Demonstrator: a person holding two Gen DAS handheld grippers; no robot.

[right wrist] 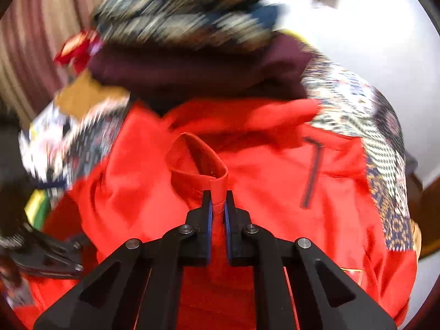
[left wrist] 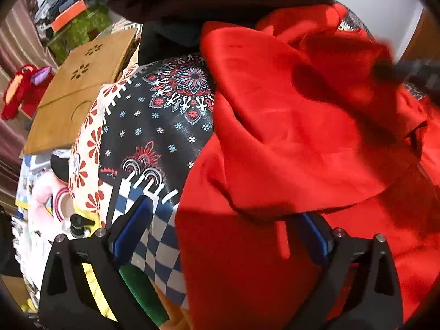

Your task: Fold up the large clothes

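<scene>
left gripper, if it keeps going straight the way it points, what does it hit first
Most likely the bright red fabric garment, whose lower edge already lies between the open left gripper; the patterned black cloth lies beside it, though depth is unclear.

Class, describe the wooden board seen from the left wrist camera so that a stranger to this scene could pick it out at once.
Start at the big red garment filling the right of the left wrist view, then cross the dark patterned cloth to its left. Beyond that cloth's edge lies the wooden board, flat and tan. Unlike the soft fabrics around it, it is rigid, with flower-shaped cut-outs in its surface.
</scene>
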